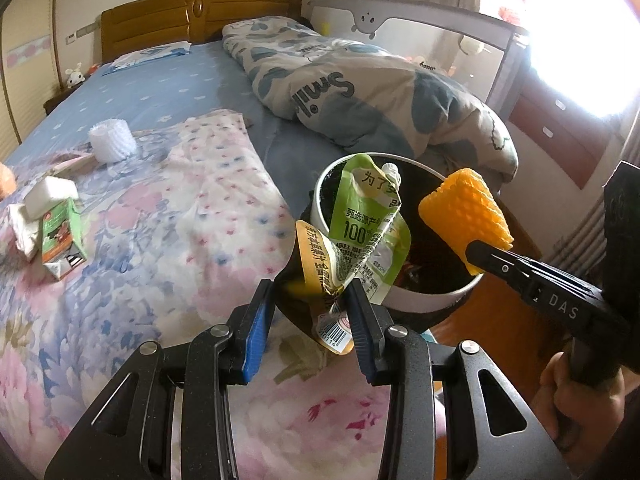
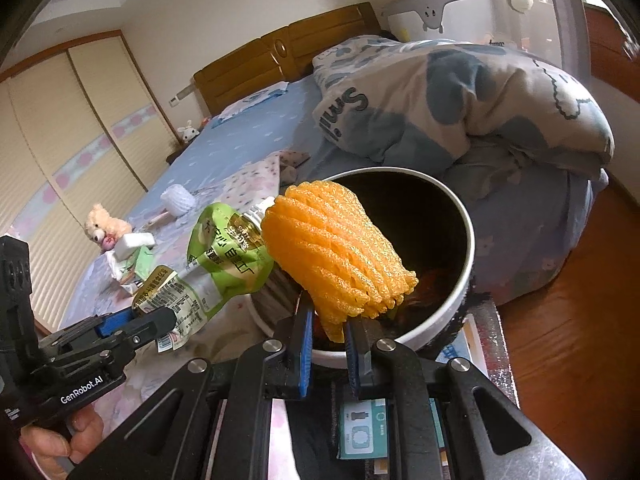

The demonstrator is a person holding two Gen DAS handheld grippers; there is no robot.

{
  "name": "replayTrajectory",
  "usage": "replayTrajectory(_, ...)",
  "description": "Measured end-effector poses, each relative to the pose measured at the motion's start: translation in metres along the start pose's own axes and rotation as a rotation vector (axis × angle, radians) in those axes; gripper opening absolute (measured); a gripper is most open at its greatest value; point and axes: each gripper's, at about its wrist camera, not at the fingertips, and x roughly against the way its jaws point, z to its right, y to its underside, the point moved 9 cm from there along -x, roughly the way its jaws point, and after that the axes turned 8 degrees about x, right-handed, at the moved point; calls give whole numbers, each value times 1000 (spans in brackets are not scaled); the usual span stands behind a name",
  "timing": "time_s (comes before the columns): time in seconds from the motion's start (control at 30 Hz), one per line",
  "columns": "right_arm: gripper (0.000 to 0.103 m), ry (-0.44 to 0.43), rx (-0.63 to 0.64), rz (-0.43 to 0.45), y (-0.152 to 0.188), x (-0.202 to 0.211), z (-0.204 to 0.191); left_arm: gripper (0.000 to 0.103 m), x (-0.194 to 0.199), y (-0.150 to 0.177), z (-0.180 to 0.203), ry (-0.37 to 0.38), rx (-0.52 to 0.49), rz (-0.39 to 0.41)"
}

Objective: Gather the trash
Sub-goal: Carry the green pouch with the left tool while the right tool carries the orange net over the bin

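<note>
Green pouch (image 1: pixel 362 236) clamped between left gripper (image 1: pixel 308 312) fingers; orange foam net (image 2: pixel 336 252) between right gripper (image 2: pixel 326 336) fingers.

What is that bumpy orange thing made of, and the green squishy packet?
The orange net sleeve looks like soft foam mesh: matte, ribbed, with little holes. The green pouch seems to be glossy plastic film: it crinkles, shines, and has a white spout.

Open bin mouth (image 2: pixel 466 236), duvet (image 2: pixel 480 92) behind.
</note>
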Motion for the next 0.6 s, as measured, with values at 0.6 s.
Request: replayTrajectory(0.6,14,25,-6,-45,-5,-13,18,35,-22,-11,20,2,-25,-26)
